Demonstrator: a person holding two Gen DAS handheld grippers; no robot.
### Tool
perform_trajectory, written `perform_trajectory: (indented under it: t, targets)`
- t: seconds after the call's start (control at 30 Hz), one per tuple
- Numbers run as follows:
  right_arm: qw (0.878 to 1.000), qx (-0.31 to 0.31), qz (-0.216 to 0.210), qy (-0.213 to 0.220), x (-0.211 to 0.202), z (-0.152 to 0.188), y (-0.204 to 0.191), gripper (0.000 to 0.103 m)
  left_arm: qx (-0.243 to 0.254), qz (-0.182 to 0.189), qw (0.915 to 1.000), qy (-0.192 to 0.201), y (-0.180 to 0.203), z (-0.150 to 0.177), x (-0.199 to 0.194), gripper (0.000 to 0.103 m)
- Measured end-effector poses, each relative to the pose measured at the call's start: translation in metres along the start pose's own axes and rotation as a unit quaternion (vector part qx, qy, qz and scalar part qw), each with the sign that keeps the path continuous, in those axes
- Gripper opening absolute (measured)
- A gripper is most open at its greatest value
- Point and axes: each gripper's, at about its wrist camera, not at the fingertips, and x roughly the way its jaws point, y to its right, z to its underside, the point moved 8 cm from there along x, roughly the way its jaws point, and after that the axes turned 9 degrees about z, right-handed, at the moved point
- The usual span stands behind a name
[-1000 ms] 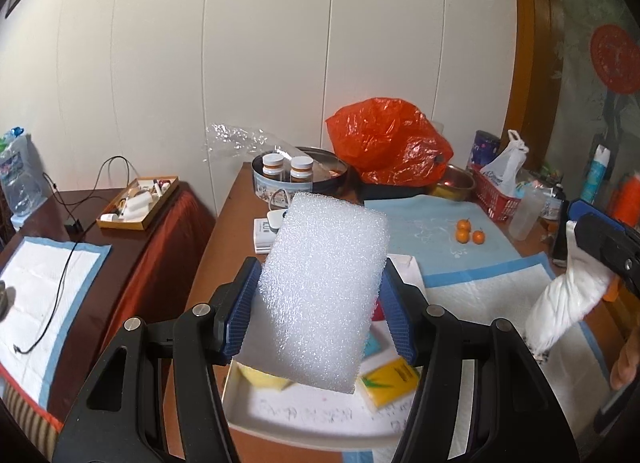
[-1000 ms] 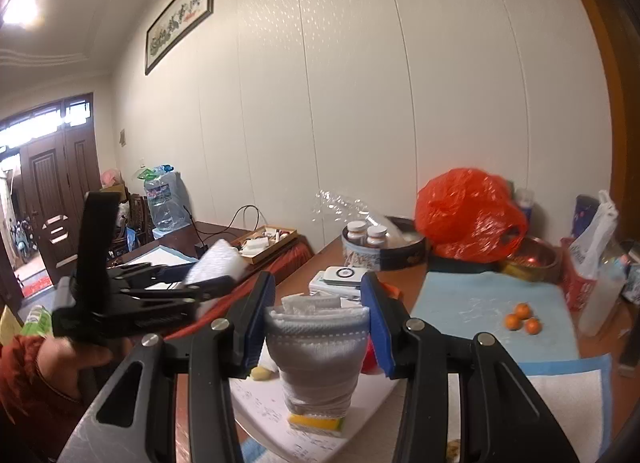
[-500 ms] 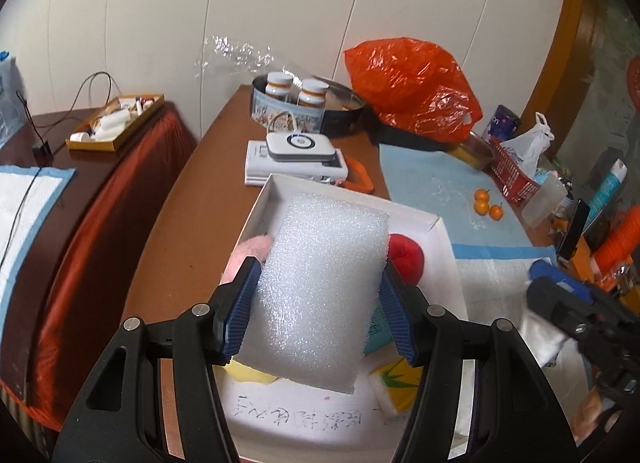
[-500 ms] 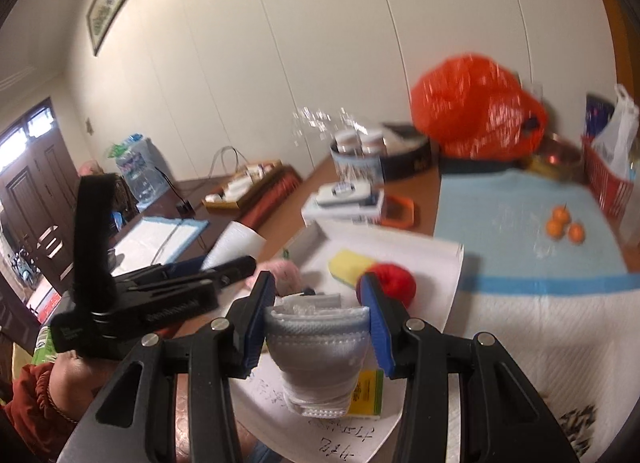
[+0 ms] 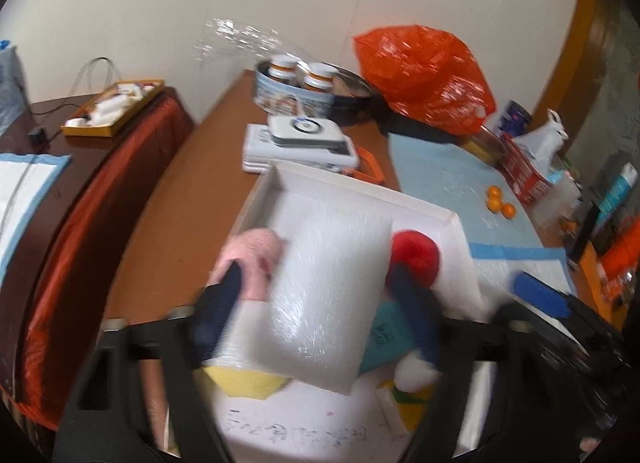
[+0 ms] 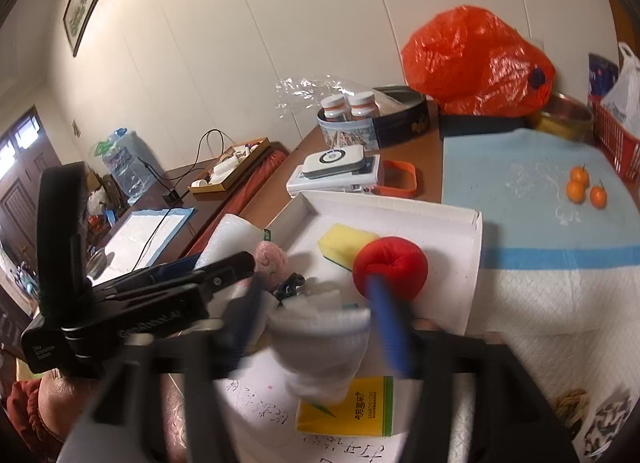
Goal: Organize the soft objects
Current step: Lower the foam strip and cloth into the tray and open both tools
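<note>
My left gripper (image 5: pixel 316 303) is shut on a white foam pad (image 5: pixel 328 295) and holds it over the white box (image 5: pixel 360 187). My right gripper (image 6: pixel 316 307) is shut on a rolled white-grey sock (image 6: pixel 320 347) above the box (image 6: pixel 400 207). In the box lie a red plush ball (image 5: pixel 416 255), a pink plush (image 5: pixel 256 259), a yellow sponge (image 6: pixel 344 243) and a yellow packet (image 6: pixel 348 407). The left gripper's body shows in the right wrist view (image 6: pixel 120 299). Both views are motion-blurred.
Behind the box are a stacked white device (image 5: pixel 304 139), a tin with bottles (image 5: pixel 304 83), an orange bag (image 5: pixel 424 79) and small oranges (image 5: pixel 498 203) on a blue mat. A side table (image 5: pixel 112 111) stands to the left.
Both grippers have tilted down and moved closer over the white box, still holding the foam pad and the sock. The box contents now fill more of the views.
</note>
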Motion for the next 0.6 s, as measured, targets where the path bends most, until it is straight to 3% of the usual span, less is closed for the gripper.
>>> perform_trajectory:
  t: [0.03, 0.27, 0.6]
  targets:
    - [1.0, 0.009, 0.003, 0.004, 0.0, -0.001, 0.003, 0.103, -0.004, -0.007, 0.9999, 0.015, -0.003, -0.002, -0.005, 0.103]
    - [0.996, 0.036, 0.02, 0.073, -0.035, -0.015, 0.016, 0.103, -0.025, -0.038, 0.9961, 0.076, -0.016, -0.009, -0.05, 0.103]
    - [0.985, 0.007, 0.056, 0.161, -0.09, -0.027, 0.004, 0.103, 0.012, -0.046, 0.9947, 0.09, 0.017, 0.004, -0.084, 0.103]
